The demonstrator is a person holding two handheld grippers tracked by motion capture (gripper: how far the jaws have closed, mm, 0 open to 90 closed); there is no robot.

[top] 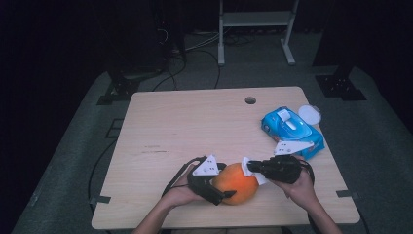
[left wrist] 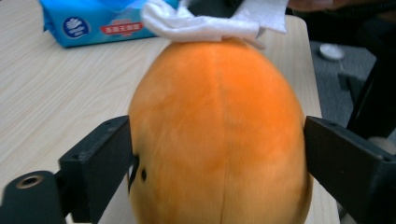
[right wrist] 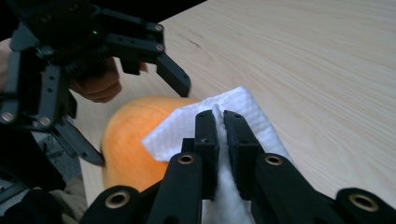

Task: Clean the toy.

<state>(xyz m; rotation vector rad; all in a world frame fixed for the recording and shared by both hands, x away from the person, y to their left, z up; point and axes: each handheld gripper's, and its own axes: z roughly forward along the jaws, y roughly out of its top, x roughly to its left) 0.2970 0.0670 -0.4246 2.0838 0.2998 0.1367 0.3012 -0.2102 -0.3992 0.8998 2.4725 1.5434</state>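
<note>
I am working at a pale wooden counter (top: 195, 122) (a round cable hole (top: 250, 100) near its far edge), standing on grey carpet (top: 380, 146). Beyond it, a white metal frame (top: 255, 22) and black cables (top: 195, 53) are fading into a dark room.

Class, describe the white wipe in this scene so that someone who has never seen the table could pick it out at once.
Start at the wooden table and go to its near edge, where the left gripper clamps an orange plush toy. Against the toy's right side lies the white wipe, pinched in the right gripper. Unlike the blue wipes pack behind, it is one loose, crumpled white sheet.
</note>
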